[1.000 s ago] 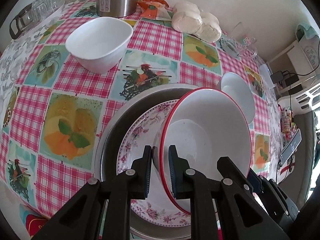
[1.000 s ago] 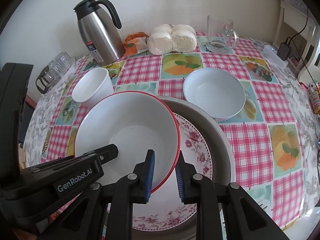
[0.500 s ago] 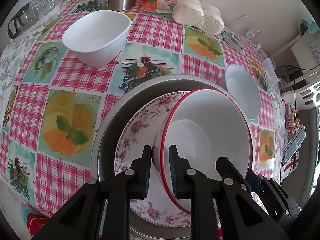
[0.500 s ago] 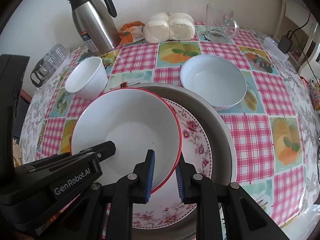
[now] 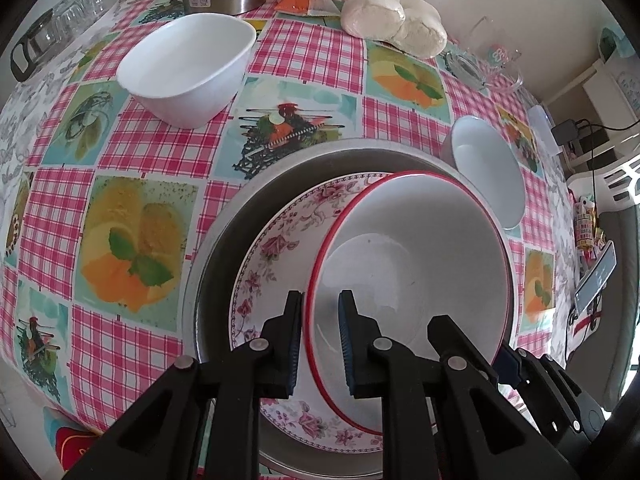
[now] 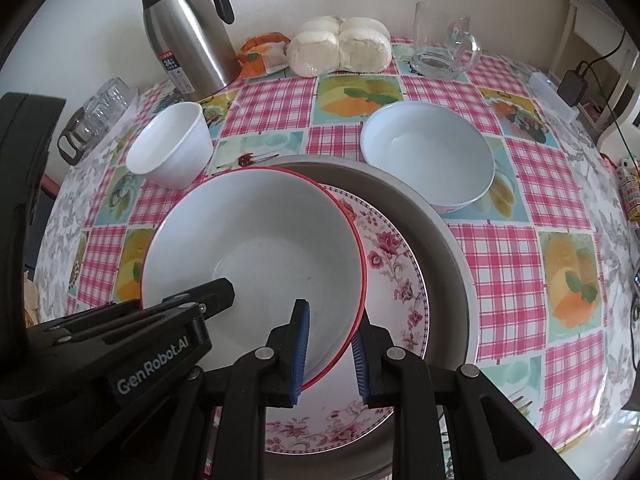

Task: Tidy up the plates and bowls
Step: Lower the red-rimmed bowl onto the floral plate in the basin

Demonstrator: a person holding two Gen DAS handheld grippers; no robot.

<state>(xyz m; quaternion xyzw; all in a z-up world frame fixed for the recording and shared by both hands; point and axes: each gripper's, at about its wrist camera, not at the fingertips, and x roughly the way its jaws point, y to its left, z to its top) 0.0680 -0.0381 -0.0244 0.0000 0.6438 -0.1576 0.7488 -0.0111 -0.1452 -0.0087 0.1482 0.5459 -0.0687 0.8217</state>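
Note:
A white bowl with a red rim (image 5: 412,248) (image 6: 256,248) hangs over a floral plate (image 5: 276,248) (image 6: 392,264) that lies in a grey metal pan (image 5: 216,248) (image 6: 444,232). My left gripper (image 5: 320,320) is shut on the bowl's near left rim. My right gripper (image 6: 330,340) is shut on its near right rim. A small white bowl (image 5: 188,68) (image 6: 170,150) stands to the far left. A wider white bowl (image 5: 484,168) (image 6: 428,152) stands to the far right.
A steel thermos jug (image 6: 188,28), a bag of buns (image 6: 340,46), an orange packet (image 6: 264,54) and a glass mug (image 6: 440,44) line the back of the checked tablecloth (image 6: 516,256). Glass cups (image 6: 96,116) sit at the far left edge.
Both grippers have lowered the red-rimmed bowl closer to the floral plate and drawn slightly nearer. The other dishes have not moved.

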